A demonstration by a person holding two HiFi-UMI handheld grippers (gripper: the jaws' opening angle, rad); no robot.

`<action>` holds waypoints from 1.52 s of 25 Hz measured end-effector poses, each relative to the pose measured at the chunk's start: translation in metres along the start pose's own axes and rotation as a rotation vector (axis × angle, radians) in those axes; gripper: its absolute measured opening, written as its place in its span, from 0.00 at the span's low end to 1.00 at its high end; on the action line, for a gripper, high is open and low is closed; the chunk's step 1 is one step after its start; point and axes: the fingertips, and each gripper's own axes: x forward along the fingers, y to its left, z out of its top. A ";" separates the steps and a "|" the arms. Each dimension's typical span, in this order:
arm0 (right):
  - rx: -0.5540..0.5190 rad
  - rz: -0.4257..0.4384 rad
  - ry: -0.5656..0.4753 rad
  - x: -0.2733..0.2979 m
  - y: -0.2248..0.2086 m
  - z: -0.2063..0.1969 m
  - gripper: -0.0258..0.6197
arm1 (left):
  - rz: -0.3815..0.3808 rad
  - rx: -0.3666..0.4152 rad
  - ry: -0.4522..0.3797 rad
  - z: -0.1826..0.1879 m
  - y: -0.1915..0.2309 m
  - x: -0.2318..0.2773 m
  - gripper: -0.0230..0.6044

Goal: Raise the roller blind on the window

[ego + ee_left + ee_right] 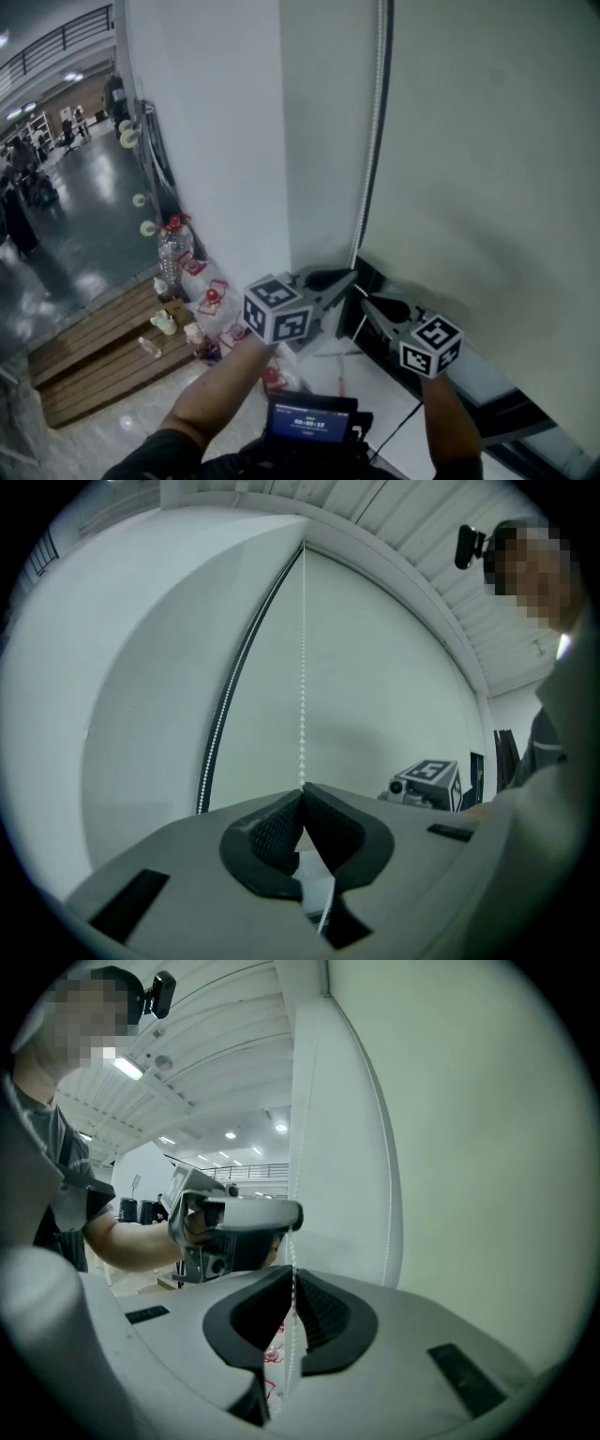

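Both strands of bead chain (375, 122) seen above tongs, beside lowered blind (487, 169). Left tongs (302, 797) clenched on chain; right tongs (291, 1279) slack around it, not pinching. Risk: beads slipped through lone grip if jerked.

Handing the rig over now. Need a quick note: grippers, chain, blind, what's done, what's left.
Left gripper: jaws shut on the bead chain, pointing about level at the blind.
Right gripper: just below the left one, jaws slightly apart. The chain runs between them, not pinched.
Blind: covers the window as far as the views show, so no raising is evident.
Left to do: probably close the right jaws on the chain, then pull hand over hand until the blind is up.
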 end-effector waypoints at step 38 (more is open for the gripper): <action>-0.027 0.089 -0.368 -0.005 0.001 0.200 0.04 | -0.084 0.039 0.007 -0.007 -0.033 -0.005 0.03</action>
